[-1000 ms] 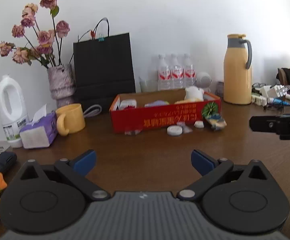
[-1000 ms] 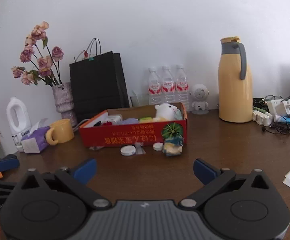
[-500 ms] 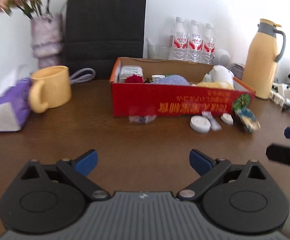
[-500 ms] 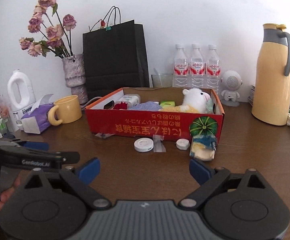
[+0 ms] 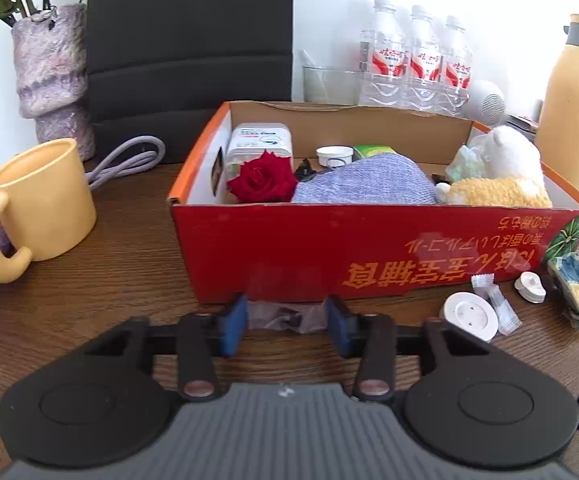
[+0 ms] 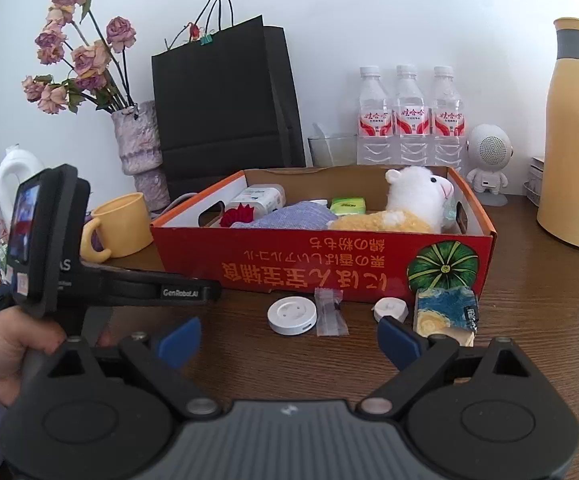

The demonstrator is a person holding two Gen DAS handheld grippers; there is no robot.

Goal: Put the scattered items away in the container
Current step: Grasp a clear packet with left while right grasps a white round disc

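Note:
A red cardboard box (image 5: 329, 248) stands on the wooden table and holds a red rose, a blue-grey cloth, a plush toy and small packs. A clear plastic packet (image 5: 281, 316) lies against the box's front. My left gripper (image 5: 286, 320) is closing with this packet between its blue pads, which are just at its edges. Further right lie a white disc (image 6: 292, 314), a small clear sachet (image 6: 330, 312), a white cap (image 6: 390, 308) and a painted tissue pack (image 6: 447, 312). My right gripper (image 6: 289, 338) hovers open just in front of them, holding nothing.
A yellow mug (image 5: 37, 204) and a purple vase (image 5: 53, 76) stand left of the box, a black bag (image 5: 189, 40) and water bottles (image 5: 417, 60) behind it. A yellow jug (image 6: 577, 140) is at the right. A hand (image 6: 5, 344) holds the left tool.
Both grippers have come forward toward the box. The left jaws have narrowed from wide open to around the clear packet. The right jaws stay wide.

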